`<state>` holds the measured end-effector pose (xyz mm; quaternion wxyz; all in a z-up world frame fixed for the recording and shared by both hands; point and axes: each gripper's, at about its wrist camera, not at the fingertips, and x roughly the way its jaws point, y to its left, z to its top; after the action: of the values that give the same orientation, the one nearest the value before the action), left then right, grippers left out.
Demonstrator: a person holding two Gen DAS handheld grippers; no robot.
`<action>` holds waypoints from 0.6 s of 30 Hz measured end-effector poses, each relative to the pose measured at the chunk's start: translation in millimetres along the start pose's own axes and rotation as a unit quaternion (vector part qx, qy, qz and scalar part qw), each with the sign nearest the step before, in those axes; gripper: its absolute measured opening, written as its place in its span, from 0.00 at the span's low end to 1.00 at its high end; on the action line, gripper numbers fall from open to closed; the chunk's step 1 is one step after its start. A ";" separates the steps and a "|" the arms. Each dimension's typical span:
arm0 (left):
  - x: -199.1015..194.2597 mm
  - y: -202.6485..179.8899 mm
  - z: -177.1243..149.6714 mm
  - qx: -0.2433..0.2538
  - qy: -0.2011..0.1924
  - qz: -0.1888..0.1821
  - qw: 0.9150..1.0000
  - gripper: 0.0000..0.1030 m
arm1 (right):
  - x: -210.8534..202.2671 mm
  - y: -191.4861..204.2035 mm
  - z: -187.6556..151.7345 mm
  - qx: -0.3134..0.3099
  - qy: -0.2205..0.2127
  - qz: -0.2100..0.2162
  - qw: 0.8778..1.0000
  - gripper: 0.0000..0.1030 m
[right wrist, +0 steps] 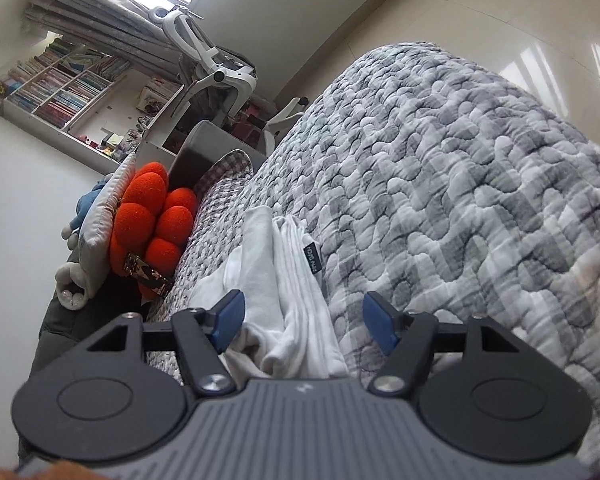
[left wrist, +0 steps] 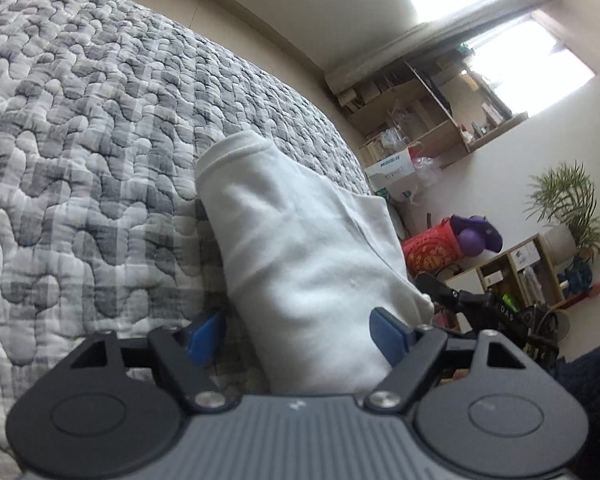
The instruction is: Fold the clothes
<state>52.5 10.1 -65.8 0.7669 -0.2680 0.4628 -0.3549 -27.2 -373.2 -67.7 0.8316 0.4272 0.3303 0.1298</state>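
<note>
In the left wrist view, the grey quilted bedspread [left wrist: 100,140] filled the left side, bare and unbroken up to its far edge by the wall. Right of it lay the folded white garment [left wrist: 300,248], a long stack running away from the camera, its rounded folded end farthest off and its near end reaching in between the jaws. The left gripper [left wrist: 300,340] stood with its jaws spread; the left blue pad [left wrist: 206,338] sat clear of the cloth over the bedspread, while the right pad [left wrist: 388,336] lay against or just beside the garment's right edge, and I could not tell which. Past that edge the bed dropped off to a cluttered room with wooden shelves [left wrist: 520,272] and a potted plant [left wrist: 572,200]. In the right wrist view, an orange knobbly cushion [right wrist: 152,232] leaned at the left near the bed's edge. The white garment [right wrist: 288,280] showed its layered fold edges and a small dark label [right wrist: 312,258], lying between the spread jaws of the right gripper [right wrist: 304,324], nearer the left pad [right wrist: 230,318] and apart from the right pad [right wrist: 380,324]. To the right, the bedspread [right wrist: 460,180] stretched wide and bare to its far rounded edge.
</note>
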 end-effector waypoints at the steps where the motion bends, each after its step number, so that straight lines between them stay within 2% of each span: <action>1: 1.5 1.9 -0.4 -0.008 -0.005 -0.005 1.000 0.73 | 3.7 2.4 0.3 -0.003 0.002 0.001 1.000 0.68; 5: 7.2 6.5 -3.3 -0.034 -0.030 -0.018 0.999 0.71 | 24.8 18.8 0.5 -0.028 0.016 -0.010 0.999 0.67; 7: 9.5 7.7 -4.7 -0.047 -0.041 -0.017 0.998 0.63 | 35.6 28.3 -1.9 -0.051 0.018 -0.025 0.998 0.66; 8: 11.2 7.9 -4.0 -0.051 -0.046 -0.014 0.998 0.60 | 39.3 34.0 -3.7 -0.066 0.018 -0.036 0.997 0.61; 10: 11.6 9.6 -3.5 -0.059 -0.050 -0.003 0.997 0.41 | 43.6 39.5 -5.7 -0.076 0.021 -0.053 0.995 0.50; 13: 5.0 13.9 -1.7 -0.073 -0.056 -0.015 0.996 0.33 | 39.3 40.7 -8.7 -0.070 0.017 -0.062 0.995 0.45; 18: -20.2 3.7 0.5 -0.060 -0.078 -0.016 0.995 0.31 | 32.2 49.8 -18.4 -0.053 0.021 -0.055 0.997 0.41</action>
<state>47.6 28.4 -57.8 0.7778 -0.3475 0.4173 -0.3164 -12.0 -315.7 -49.8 0.8517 0.3606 0.3636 0.1107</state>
